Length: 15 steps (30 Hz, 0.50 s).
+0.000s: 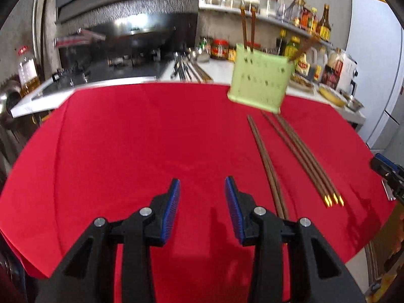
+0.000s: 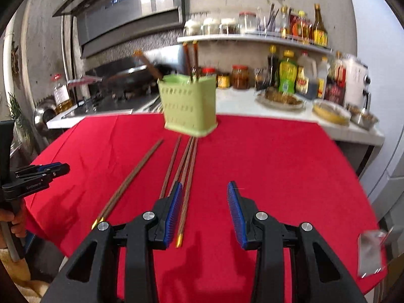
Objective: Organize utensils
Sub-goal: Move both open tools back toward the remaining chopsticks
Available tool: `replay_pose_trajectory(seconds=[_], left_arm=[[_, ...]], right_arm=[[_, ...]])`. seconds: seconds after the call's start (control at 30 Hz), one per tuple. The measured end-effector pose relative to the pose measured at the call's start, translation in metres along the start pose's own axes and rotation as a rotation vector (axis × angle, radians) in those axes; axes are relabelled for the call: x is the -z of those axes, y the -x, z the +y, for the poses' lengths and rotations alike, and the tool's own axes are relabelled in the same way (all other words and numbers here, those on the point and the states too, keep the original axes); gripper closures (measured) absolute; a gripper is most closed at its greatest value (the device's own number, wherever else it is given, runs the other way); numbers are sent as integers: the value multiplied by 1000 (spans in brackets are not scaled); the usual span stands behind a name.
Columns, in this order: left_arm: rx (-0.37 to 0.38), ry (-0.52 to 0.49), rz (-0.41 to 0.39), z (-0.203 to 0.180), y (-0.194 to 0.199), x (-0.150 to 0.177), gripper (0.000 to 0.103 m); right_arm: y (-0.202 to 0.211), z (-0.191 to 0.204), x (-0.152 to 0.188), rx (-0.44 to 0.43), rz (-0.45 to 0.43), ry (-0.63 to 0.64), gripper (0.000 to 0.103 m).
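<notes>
Left wrist view
- Left gripper [image 1: 202,184]: bottom centre of the frame; two black jaws with blue ribbed pads stand partly apart, with only cloth showing between them; it holds nothing.
- Red tablecloth [image 1: 126,139]: one, filling the middle of the frame.
- Loose brown wooden chopsticks with gold tips [image 1: 300,154]: right of centre, flat on the cloth. One pair lies side by side nearer the gripper; three more lie bunched further right. Five in all, as far as the blur allows.
- Pale green perforated plastic utensil holder [image 1: 260,80]: one, upper right of centre, at the far edge of the cloth.
- Chopsticks standing in the holder [image 1: 248,29]: two upright at its left, at least one leaning out at its right.
- Right gripper [image 1: 387,174]: a tip at the right edge.

Right wrist view
- Right gripper [image 2: 205,185]: bottom centre; jaws partly apart, gripping nothing. One loose chopstick lies on the cloth just inside its left pad, untouched.
- Loose chopsticks [image 2: 186,166]: centre left, fanning toward the holder; count matches, though blurred.
- Holder [image 2: 188,104]: upper centre.
- Left gripper [image 2: 40,170]: left edge; cannot tell how wide its jaws stand from here.
- Person's hand [image 2: 15,223]: lower left edge, on the handle.
</notes>
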<state>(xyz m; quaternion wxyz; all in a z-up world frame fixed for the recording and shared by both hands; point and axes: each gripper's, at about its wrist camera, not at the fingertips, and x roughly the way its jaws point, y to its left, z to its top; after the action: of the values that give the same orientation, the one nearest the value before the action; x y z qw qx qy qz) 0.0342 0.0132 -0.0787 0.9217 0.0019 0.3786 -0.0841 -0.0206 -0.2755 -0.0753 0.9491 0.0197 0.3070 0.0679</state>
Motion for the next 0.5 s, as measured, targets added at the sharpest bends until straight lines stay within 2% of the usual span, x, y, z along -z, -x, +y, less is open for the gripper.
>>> replay_pose_trajectory(seconds=[0.13, 0.33, 0.4, 0.5], left_arm=[[21, 6, 26, -2, -5, 12, 67], [12, -3, 39, -5, -13, 8, 67], [14, -9, 44, -8, -14, 8, 67], [23, -16, 53, -11, -18, 8, 67]], right_arm=[[-15, 9, 12, -16, 57, 13, 64], [-32, 13, 15, -24, 93, 3, 66], [-36, 14, 15, -24, 103, 4, 77], [-43, 15, 13, -21, 120, 5, 85]])
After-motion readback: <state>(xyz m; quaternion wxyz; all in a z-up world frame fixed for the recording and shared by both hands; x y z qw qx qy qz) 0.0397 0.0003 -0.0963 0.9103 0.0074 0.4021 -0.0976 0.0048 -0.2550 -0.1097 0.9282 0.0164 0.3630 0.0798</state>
